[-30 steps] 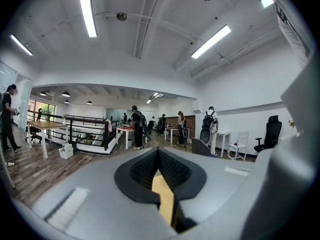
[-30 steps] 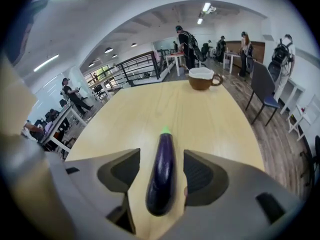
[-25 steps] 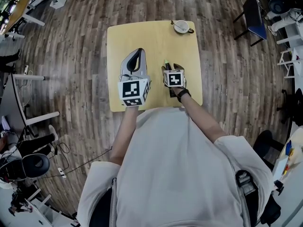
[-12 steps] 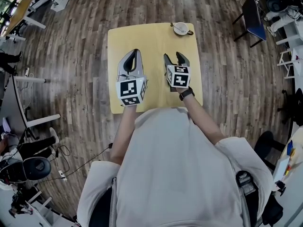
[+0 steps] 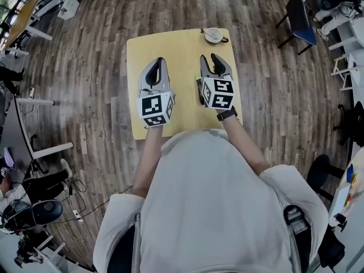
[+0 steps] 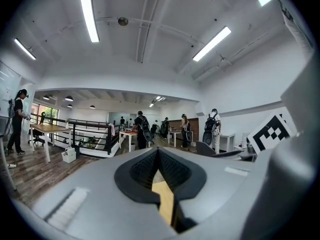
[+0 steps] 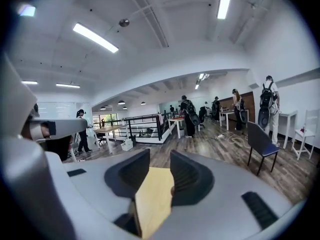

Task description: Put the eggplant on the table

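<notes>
Risen off the table (image 5: 139, 50), right gripper (image 5: 209, 59) fingers are closing on nothing; left gripper (image 5: 159, 61) fingers pressed together.

I hold both grippers out in front of me, side by side. My left gripper (image 5: 157, 61) points straight ahead, and its jaws touch at the tips. My right gripper (image 5: 209, 58) has its jaws apart, and they are closing with nothing between them. My left arm (image 5: 149, 152) and right arm (image 5: 242, 138) are both bent and reach forward.
</notes>
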Motion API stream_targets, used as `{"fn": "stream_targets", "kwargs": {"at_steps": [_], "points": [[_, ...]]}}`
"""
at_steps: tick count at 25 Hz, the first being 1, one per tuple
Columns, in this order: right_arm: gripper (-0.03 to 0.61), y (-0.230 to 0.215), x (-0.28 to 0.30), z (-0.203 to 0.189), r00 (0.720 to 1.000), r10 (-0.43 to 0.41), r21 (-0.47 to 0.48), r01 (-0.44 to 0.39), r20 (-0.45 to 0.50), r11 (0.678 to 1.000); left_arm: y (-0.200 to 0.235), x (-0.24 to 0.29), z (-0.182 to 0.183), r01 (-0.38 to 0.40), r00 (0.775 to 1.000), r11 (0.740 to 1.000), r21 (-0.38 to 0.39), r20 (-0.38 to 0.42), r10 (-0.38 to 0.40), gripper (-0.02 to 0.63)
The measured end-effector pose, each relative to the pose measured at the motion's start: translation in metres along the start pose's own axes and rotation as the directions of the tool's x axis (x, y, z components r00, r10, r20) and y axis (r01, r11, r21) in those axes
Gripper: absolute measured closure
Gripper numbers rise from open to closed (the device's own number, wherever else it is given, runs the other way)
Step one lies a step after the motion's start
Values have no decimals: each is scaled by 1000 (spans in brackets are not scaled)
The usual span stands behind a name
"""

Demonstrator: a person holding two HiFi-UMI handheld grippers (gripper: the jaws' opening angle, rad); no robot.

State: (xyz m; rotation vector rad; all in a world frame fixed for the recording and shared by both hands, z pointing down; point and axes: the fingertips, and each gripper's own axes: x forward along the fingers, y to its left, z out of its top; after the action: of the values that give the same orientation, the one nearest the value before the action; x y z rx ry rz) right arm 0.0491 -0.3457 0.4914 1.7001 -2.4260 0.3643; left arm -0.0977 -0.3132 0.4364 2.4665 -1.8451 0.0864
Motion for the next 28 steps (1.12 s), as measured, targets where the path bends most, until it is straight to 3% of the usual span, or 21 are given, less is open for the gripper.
{"fn": "stream_targets", "kwargs": {"at_steps": [11,28], "points": [[492,5,-23,52,990,-14,-120,31,141,992,1,-2,10,-7,1000,1000,-2,20,7,607],[566,2,-33,51,987,-29,-121,48,156,991,-3,-4,8,5,1000,1000,-17,28,-4,607]]}}
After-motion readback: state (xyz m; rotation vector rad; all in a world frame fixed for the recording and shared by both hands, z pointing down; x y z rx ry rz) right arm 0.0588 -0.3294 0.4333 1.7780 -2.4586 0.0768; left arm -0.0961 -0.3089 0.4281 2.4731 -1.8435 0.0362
